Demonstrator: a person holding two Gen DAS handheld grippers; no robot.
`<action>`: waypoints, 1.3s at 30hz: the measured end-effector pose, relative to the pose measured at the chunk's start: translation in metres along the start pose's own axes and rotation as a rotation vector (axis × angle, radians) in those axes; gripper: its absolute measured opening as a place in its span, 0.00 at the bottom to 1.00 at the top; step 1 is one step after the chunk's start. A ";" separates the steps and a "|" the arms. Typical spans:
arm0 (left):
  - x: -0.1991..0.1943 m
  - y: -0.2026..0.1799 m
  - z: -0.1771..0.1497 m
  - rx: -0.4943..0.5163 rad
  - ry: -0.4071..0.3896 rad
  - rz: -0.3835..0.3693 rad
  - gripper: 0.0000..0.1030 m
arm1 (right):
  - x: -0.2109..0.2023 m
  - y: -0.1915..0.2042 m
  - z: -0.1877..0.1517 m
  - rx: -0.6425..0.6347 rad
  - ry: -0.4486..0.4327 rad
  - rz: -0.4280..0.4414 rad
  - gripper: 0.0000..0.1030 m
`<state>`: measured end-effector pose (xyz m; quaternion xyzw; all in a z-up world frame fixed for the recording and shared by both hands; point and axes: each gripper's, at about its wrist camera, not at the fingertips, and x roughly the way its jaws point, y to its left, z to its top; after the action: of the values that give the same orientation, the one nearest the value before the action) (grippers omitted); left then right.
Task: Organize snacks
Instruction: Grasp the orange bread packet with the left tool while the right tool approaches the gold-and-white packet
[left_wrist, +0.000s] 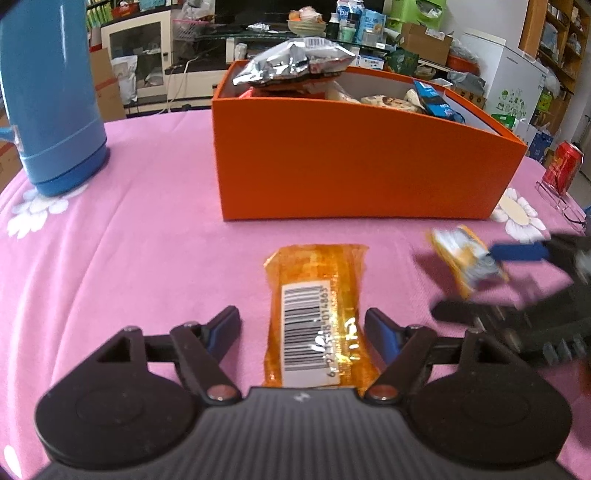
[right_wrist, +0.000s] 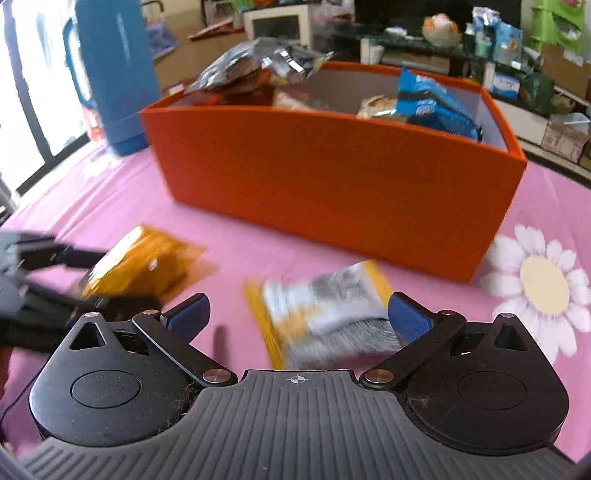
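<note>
Left gripper (left_wrist: 303, 325) open astride orange packet (left_wrist: 317, 317); orange box (left_wrist: 354, 162) beyond; blue flask (left_wrist: 48, 96) left.

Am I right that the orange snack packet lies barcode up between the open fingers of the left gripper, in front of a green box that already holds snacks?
Not quite: the box is orange, not green, as the left wrist view shows. The rest holds: the orange snack packet lies barcode up between the open fingers of the left gripper, and the box already holds snacks.

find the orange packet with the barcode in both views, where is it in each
Left wrist view: the barcode packet lies bottom centre, between the open fingers of the left gripper.
Right wrist view: the same packet is at the left, blurred.
Shared landmark: the orange box behind it.
</note>
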<state>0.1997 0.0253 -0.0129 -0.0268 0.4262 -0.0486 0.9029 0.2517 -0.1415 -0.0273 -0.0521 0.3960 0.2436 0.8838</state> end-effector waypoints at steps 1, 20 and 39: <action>0.000 0.001 0.000 0.000 0.001 -0.003 0.76 | -0.006 0.003 -0.006 0.001 0.004 0.016 0.91; 0.001 0.010 0.006 -0.023 0.025 -0.032 0.80 | 0.006 -0.012 -0.003 0.361 -0.042 -0.067 0.91; -0.030 0.010 0.005 -0.013 -0.019 -0.053 0.38 | -0.030 -0.019 -0.019 0.223 -0.033 -0.064 0.00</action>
<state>0.1855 0.0383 0.0124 -0.0441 0.4172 -0.0695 0.9051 0.2308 -0.1750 -0.0209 0.0379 0.4044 0.1704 0.8978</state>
